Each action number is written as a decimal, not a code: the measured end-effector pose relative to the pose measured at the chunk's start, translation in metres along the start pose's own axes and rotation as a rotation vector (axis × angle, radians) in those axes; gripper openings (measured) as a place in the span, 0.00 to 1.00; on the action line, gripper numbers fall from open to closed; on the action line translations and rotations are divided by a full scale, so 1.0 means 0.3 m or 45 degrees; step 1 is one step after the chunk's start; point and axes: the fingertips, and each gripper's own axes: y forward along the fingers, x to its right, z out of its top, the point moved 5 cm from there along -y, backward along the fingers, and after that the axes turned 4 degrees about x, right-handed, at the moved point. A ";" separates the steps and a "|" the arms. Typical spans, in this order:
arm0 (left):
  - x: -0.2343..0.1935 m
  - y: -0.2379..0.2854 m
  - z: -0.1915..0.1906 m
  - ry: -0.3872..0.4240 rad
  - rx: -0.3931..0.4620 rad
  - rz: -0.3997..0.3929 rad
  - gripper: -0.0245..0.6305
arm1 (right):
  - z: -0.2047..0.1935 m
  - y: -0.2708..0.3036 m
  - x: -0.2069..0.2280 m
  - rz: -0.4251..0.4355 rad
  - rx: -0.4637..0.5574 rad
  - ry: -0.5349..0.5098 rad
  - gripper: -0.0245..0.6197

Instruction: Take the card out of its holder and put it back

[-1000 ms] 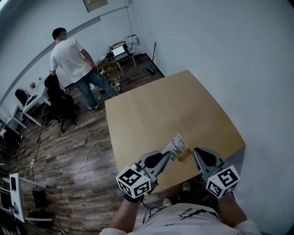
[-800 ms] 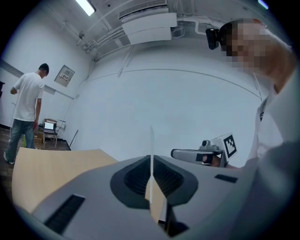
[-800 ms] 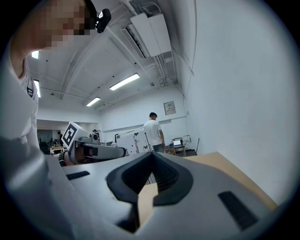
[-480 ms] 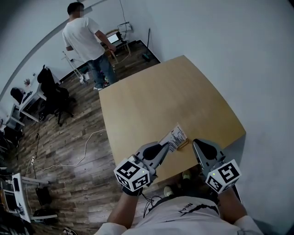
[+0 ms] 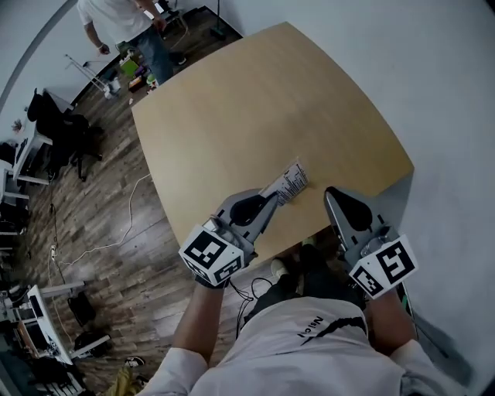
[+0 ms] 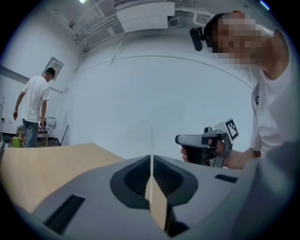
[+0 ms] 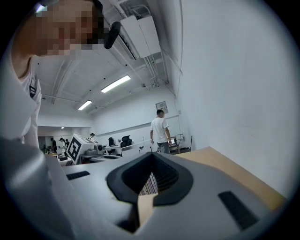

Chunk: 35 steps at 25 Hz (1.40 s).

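The left gripper [image 5: 271, 201] has its jaws clamped on the card [image 5: 291, 181], which sticks straight out ahead of them, long axis in line with the jaws. The right gripper [image 5: 332, 194], jaws together on nothing, waits near the card's right side and is best placed to meet it. I cannot make out the holder.

Two grippers: the left gripper [image 5: 268, 199] and the right gripper [image 5: 334, 198]; two marker cubes [image 5: 210, 255], one on each gripper; one card [image 5: 292, 179]; one table [image 5: 255, 100]; one black office chair [image 5: 68, 133] in the head view; two people plainly seen — the person holding the grippers [image 5: 305, 344] and a person in a white shirt [image 5: 116, 14]; a few more small figures far back in the right gripper view, too small to count surely; two ceiling strip lights [image 7: 115, 84]; one ceiling air unit [image 6: 145, 16]; one framed picture [image 6: 55, 69] on the wall.
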 end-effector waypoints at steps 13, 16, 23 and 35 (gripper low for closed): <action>-0.188 0.115 -0.298 -0.059 -0.058 -0.057 0.07 | -0.183 0.030 0.111 -0.026 -0.071 0.086 0.06; -0.218 0.113 -0.349 -0.061 -0.071 -0.064 0.07 | -0.221 0.032 0.107 -0.025 -0.090 0.096 0.06; -0.286 0.157 -0.511 -0.102 -0.107 -0.051 0.07 | -0.327 0.040 0.163 -0.027 -0.150 0.134 0.06; -0.324 0.162 -0.599 -0.064 -0.132 -0.057 0.07 | -0.394 0.034 0.171 -0.041 -0.207 0.146 0.06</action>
